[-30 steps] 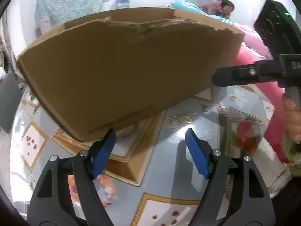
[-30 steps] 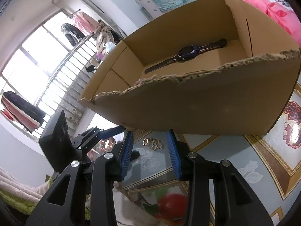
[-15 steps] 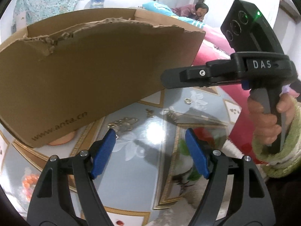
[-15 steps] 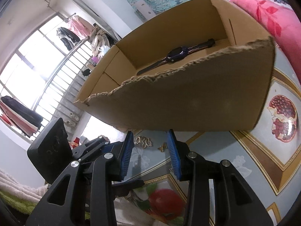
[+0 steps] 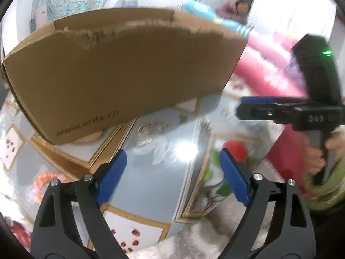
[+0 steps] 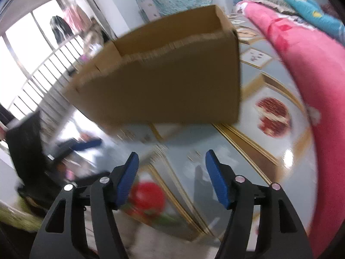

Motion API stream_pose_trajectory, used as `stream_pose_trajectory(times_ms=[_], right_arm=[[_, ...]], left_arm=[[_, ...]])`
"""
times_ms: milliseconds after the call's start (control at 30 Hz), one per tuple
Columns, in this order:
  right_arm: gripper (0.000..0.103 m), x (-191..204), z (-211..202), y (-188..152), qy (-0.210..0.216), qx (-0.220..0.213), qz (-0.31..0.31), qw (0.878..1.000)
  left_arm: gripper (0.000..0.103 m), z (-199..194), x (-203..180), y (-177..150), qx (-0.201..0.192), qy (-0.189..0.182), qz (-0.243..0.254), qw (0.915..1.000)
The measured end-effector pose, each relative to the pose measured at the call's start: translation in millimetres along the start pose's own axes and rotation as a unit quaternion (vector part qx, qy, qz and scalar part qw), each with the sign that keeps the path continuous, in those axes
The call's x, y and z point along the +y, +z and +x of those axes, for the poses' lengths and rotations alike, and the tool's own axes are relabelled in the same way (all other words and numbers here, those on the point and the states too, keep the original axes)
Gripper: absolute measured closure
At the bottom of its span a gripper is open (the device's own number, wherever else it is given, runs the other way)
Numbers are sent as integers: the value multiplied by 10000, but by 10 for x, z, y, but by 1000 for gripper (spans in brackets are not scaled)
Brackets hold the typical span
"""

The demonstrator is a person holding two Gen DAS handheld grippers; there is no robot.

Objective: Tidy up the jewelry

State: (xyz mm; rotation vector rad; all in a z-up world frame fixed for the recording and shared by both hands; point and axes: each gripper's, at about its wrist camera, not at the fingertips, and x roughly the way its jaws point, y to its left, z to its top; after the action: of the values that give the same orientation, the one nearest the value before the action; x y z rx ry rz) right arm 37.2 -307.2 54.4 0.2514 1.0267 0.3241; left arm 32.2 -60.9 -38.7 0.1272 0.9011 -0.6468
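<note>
A brown cardboard box with a torn front rim stands on the glossy patterned table; it also shows in the right wrist view. Small gold jewelry pieces lie on the table just in front of the box, blurred. An orange bead bracelet lies at the left. My left gripper is open and empty, above the table in front of the box. My right gripper is open and empty; it also shows in the left wrist view at the right. The box's inside is hidden.
A pink quilt lies along the table's right side. White fluffy fabric borders the table's near edge. A window with railings is at the left. A person sits far behind.
My right gripper has opened wide and drawn back from the box, so the watch inside no longer shows. My left gripper's view has swung back left toward the box. Both views are motion-blurred.
</note>
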Motion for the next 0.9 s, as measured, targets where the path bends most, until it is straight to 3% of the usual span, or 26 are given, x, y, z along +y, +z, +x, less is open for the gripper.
stream_pose_trajectory(times_ms=[167,233,333,433,900], right_arm=[[28,60,75,-158,-743,67,-300,9968],[23,55,98,-202,-1068,25,-458,9932],[12,73,142,-232,-1407,26,-671,9878],[6,29,137,-254,-1399,62,-614,9882],[6,-12,154,-219,-1259,156,-699,9895]], left_arm=[[13,143,-230,-25,313,751,598,9949],[8,178,-263,-30,378,772,602,9945],[8,200,-306,-17,372,800,567,9945],[8,198,-297,-10,373,820,569,9943],[7,202,-309,-21,518,905,622,9926]])
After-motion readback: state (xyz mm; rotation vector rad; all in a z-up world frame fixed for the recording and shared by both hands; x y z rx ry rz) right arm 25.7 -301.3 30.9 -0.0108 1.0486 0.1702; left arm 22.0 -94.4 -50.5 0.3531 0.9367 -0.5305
